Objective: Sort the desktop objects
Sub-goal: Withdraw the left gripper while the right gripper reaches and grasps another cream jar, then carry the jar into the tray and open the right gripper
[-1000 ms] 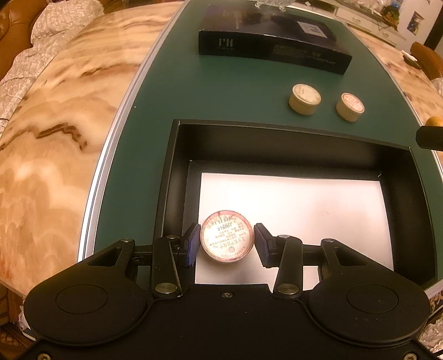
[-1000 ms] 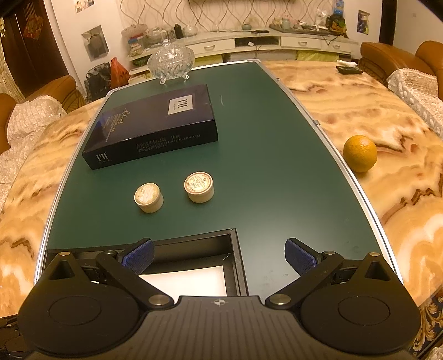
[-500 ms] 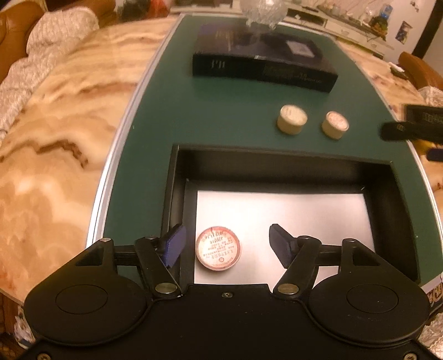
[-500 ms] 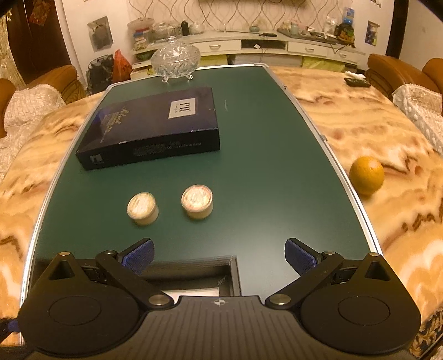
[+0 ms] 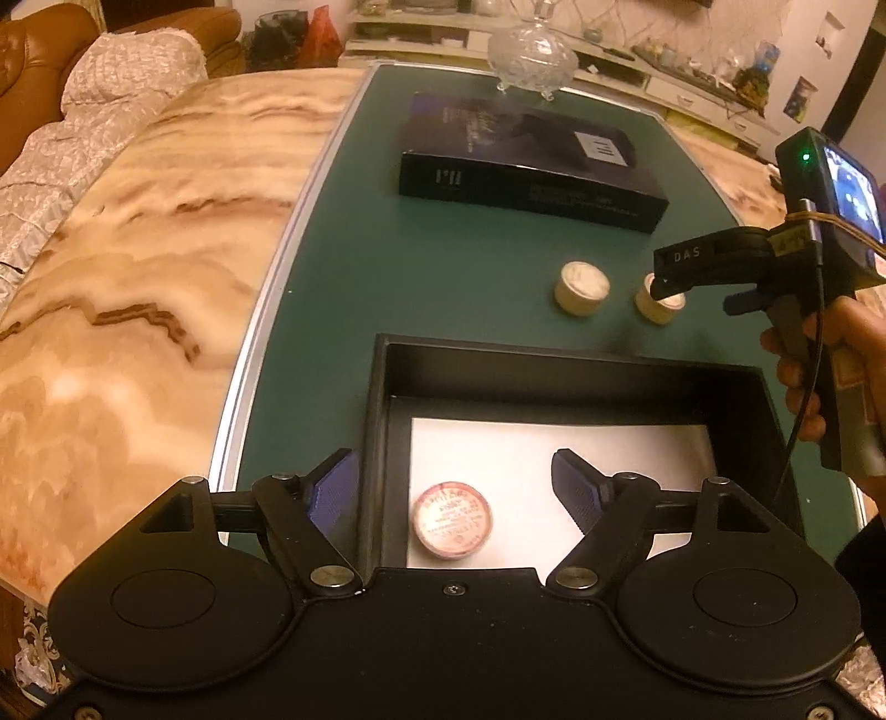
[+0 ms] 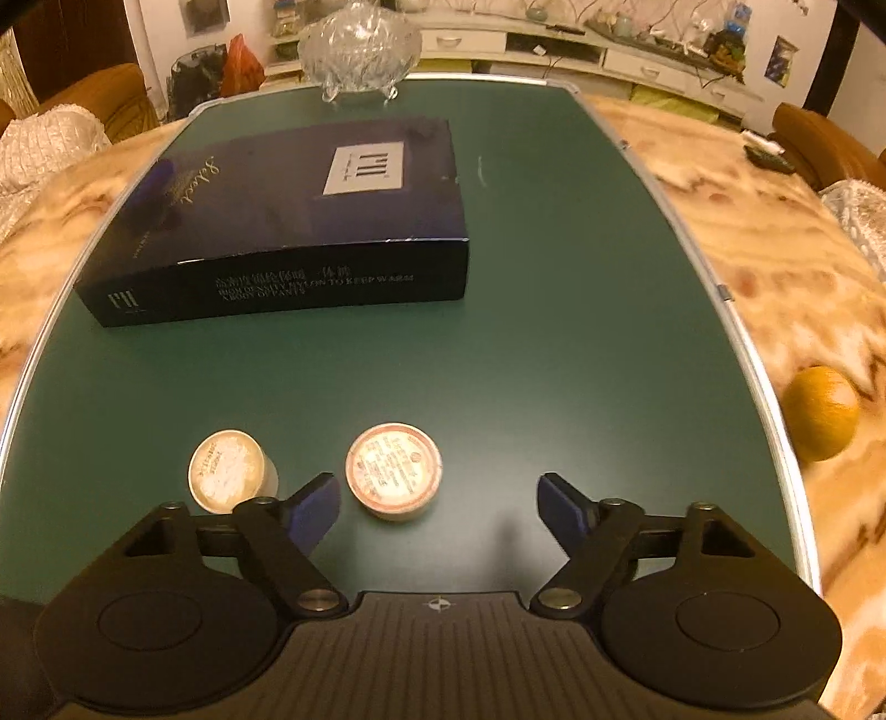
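target: pink-lid tub (image 6: pixel 393 471), small, stiff, likely light; take by its round sides
right tongs (image 6: pixel 437 501): wide open, empty, straddling it
left tongs (image 5: pixel 451 490): wide open, empty, over black tray (image 5: pixel 565 365)

— What carries everything?

— A marble-patterned table (image 6: pixel 775 232) with a green mat (image 6: pixel 554 343) running down its middle, edged in silver.

— And on the mat?

— A dark flat box (image 6: pixel 288 232) upper left of the right wrist frame; a glass bowl (image 6: pixel 360 50) behind it at the top; two small round tins (image 6: pixel 232 471) (image 6: pixel 394 471) side by side, low centre; a black tray (image 5: pixel 576 365) in the left wrist frame's lower half.

— On the marble?

— An orange (image 6: pixel 822 412), right edge.
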Demonstrator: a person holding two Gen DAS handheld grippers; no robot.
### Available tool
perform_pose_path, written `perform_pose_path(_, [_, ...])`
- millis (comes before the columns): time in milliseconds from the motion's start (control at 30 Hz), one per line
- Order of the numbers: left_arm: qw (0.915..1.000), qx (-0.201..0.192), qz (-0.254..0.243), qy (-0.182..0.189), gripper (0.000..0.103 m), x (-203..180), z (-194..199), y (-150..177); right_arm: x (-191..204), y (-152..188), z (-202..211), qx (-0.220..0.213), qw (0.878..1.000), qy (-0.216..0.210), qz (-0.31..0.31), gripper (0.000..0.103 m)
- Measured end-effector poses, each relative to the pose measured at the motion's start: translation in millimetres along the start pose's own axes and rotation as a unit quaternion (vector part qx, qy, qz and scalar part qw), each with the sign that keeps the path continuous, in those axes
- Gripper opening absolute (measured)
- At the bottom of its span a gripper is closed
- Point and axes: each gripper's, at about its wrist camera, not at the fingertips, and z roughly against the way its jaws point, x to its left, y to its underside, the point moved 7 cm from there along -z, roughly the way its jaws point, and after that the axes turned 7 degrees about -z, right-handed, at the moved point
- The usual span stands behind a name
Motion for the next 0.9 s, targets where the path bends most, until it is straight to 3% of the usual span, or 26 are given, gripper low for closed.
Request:
perform_pose_path(467, [1.0, 0.003, 0.006, 0.005, 0.077, 8.5, -5.8, 2.9, 11.9, -1.4, -18.3, 0.017, 1.0, 0.004, -0.001, 0.06])
perform_pose_path(600, [1.0, 0.003, 0.002, 0.004, 0.077, 8.1, -5.5, 3.2, 8.1, -2.3, -18.0, 0.018, 1.0, 0.0, -0.013, 0.045])
perform_pose_path(900, [1.0, 0.001, 0.001, 0.005, 0.077, 6.2, -2.0, 4.6, 1.1, -0.1, 11.2, 0.005, 1.0, -0.017, -0.022, 0.045])
